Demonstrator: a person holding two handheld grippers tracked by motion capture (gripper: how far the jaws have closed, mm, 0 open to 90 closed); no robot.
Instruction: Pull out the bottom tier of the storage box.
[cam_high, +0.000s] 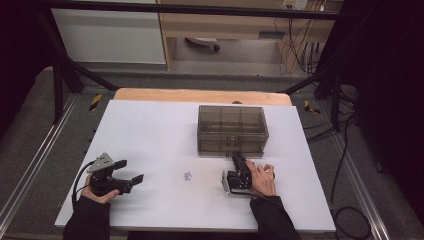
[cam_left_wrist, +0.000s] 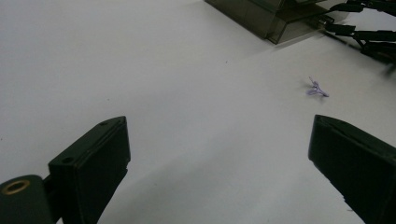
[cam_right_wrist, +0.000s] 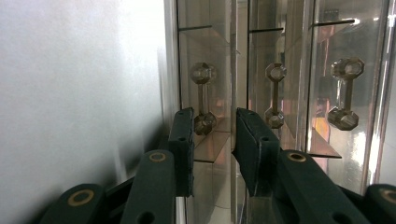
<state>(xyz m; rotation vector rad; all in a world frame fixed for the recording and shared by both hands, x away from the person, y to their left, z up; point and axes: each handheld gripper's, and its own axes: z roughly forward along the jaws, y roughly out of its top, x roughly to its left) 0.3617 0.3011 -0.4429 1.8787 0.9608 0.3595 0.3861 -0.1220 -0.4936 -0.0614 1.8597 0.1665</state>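
A smoky clear box (cam_high: 232, 125) with a lid and inner dividers stands at the middle back of the white sheet. My right gripper (cam_high: 238, 156) lies on its side against the box front. In the right gripper view its jaws (cam_right_wrist: 214, 116) stand narrow on either side of a clear latch flap (cam_right_wrist: 212, 145), pads against it. A small purple scrap (cam_high: 188, 176) lies on the sheet between the two hands. My left gripper (cam_high: 131, 170) rests at the front left, open and holding nothing; in its own view (cam_left_wrist: 217, 121) the purple scrap (cam_left_wrist: 317, 88) lies ahead to the right.
The white sheet (cam_high: 150, 130) covers a wooden table whose far edge (cam_high: 200, 95) shows behind the box. Black frame bars and cables run along both sides. The box corner (cam_left_wrist: 271, 18) and the right gripper (cam_left_wrist: 369, 32) appear at the top of the left gripper view.
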